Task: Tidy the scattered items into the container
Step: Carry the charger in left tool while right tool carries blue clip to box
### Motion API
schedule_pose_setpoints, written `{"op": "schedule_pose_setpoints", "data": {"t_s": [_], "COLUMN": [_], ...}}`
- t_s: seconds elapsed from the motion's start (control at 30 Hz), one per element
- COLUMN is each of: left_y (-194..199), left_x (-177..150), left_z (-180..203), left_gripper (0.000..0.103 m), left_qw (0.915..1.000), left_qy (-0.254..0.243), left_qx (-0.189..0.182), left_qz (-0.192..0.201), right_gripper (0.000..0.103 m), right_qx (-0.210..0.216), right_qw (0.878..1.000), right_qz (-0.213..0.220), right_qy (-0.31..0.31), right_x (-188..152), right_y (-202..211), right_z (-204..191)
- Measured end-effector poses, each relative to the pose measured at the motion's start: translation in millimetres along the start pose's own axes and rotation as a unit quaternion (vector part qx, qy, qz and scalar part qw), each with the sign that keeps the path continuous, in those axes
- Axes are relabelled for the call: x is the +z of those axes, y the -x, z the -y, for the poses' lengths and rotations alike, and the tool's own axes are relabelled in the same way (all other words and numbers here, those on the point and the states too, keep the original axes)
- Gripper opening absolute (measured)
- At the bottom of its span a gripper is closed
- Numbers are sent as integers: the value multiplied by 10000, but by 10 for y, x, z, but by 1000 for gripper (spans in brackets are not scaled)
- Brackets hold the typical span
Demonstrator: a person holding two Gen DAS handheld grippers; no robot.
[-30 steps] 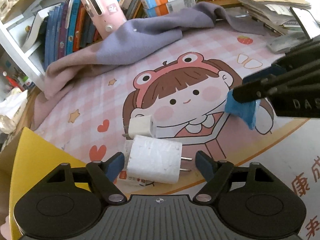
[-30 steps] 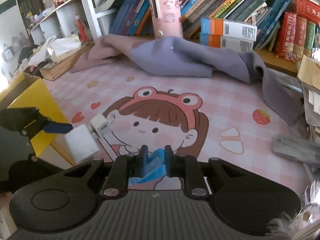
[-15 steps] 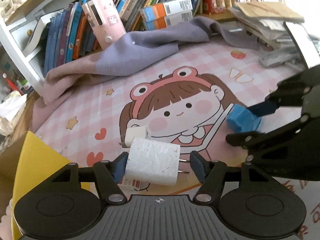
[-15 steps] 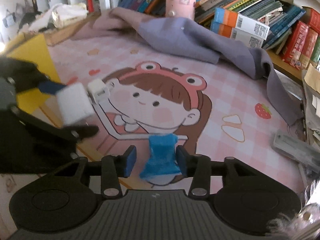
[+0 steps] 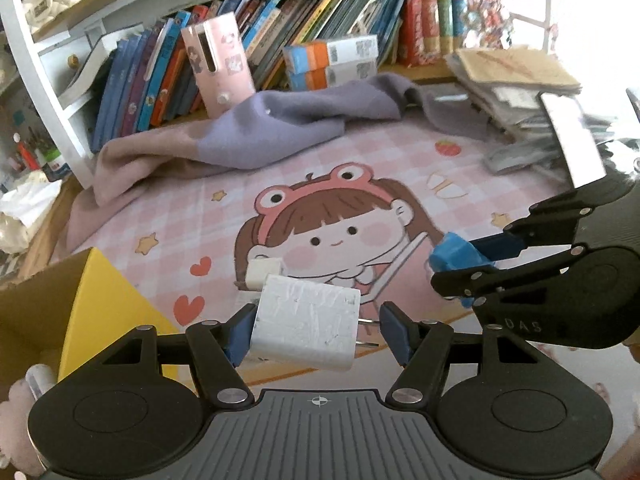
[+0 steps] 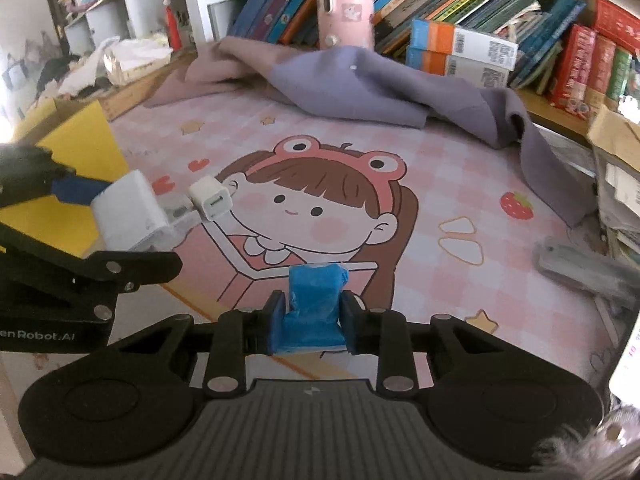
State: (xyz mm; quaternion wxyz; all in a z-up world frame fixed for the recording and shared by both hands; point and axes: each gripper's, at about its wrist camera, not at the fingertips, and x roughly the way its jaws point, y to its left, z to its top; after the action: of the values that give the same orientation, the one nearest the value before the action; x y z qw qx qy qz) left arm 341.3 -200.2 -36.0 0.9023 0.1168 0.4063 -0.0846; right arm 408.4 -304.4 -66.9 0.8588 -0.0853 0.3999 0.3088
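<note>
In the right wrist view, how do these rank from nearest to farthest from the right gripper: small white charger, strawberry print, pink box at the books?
1. Small white charger, ahead to the left.
2. Strawberry print, right on the mat.
3. Pink box, far back.

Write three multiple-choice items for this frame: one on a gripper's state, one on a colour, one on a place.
1. The left gripper is:
A. shut on the large white charger
B. open and empty
C. shut on nothing

2. The block in the right gripper is:
A. red
B. blue
C. green

3. The small white charger lies:
A. on the pink mat
B. between the left gripper's fingers
C. on top of the block

Answers:
1 A, the large charger hangs between its fingers, off the mat.
2 B, the pads press on blue.
3 A, it rests beside the cartoon girl's face.
</note>
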Motion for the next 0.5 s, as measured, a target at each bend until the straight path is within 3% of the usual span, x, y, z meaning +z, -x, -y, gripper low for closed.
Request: {"op": "schedule_pose_setpoints", "data": {"t_s": [0.23,0.5], "left_y": [435,800], "left_x": [-89,-274], "left_z": [42,-16], "left_gripper": [66,66], "left_qw": [9990,9969], "left_qy": [-61,19], "left_qx": [-223,-458], "left_qz": [376,645], "right_gripper": [27,27], "right_qx": [25,-246], "right_qw": [9998,9993], "right_qz": [152,288], "right_qy": [-98,-11], "right_x": [-85,-229], "right_y": [421,815], "right_z": [-149,-455]}}
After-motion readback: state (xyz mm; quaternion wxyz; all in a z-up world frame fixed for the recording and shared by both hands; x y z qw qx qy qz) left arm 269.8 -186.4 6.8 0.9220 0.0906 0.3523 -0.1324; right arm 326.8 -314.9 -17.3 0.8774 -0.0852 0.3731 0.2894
